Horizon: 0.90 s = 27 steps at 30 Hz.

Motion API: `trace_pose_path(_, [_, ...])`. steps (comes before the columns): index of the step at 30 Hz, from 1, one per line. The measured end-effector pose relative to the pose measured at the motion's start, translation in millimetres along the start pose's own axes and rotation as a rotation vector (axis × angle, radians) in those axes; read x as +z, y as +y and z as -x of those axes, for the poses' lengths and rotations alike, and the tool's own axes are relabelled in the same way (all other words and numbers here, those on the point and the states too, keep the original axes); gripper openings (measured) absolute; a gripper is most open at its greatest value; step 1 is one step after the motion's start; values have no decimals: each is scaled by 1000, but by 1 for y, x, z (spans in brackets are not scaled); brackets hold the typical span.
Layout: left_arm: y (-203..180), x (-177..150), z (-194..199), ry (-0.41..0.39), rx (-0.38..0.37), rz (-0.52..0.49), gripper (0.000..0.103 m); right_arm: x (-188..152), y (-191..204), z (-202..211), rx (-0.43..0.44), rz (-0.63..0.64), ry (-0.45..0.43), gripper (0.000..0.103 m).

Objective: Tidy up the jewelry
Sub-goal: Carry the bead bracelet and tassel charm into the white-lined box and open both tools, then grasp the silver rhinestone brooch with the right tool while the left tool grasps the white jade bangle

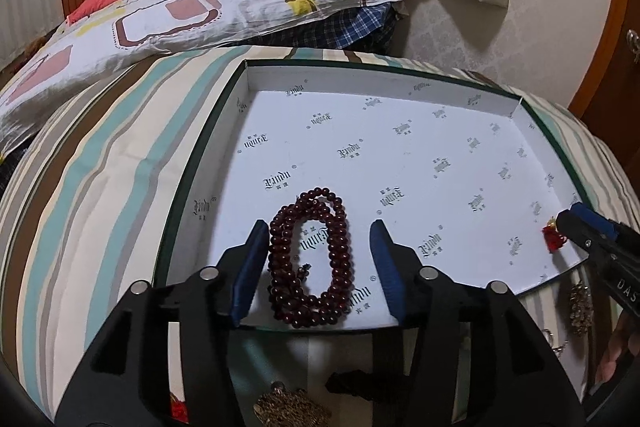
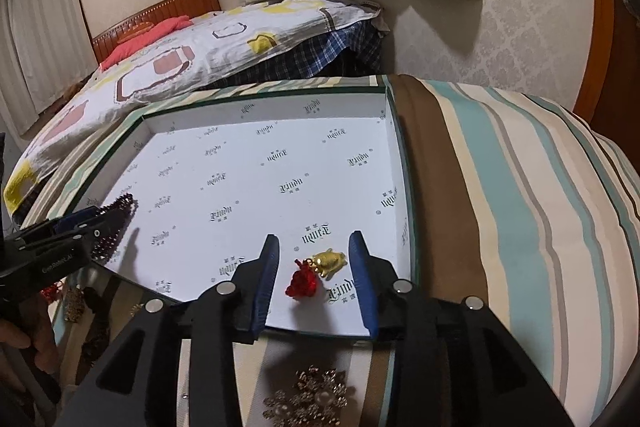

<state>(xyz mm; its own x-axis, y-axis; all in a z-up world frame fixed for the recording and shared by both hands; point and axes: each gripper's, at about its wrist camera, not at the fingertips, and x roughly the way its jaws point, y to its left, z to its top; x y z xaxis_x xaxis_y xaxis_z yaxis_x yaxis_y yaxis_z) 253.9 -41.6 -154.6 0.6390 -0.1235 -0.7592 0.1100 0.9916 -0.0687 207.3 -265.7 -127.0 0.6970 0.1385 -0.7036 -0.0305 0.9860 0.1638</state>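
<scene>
Both grippers stand open over the white box lid [image 1: 400,155] on the striped bed: the left gripper [image 1: 320,259] straddles a dark bead necklace [image 1: 308,259], the right gripper [image 2: 314,275] a gold-and-red charm [image 2: 320,269]. Each piece appears just placed; next, probably, lifting clear to fetch the brooch [image 2: 312,395] lying outside.

Dark red bead string [image 1: 307,259]; gold charm [image 2: 329,262] with red tassel [image 2: 303,279]; white logo-printed box [image 1: 400,155]; striped bedspread [image 1: 100,179].
</scene>
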Motion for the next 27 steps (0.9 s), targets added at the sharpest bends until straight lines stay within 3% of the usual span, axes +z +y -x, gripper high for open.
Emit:
trace_pose_path(4, [-2, 0, 15, -35, 3, 8, 62, -2, 8, 18, 1, 1, -36, 37])
trace_pose_path(15, [-2, -35, 90, -156, 17, 11, 67, -43, 37, 76, 4, 22, -109, 37])
trace_pose_path(27, [21, -99, 136, -137, 50, 44, 67, -109, 80, 105, 67, 78, -64, 37])
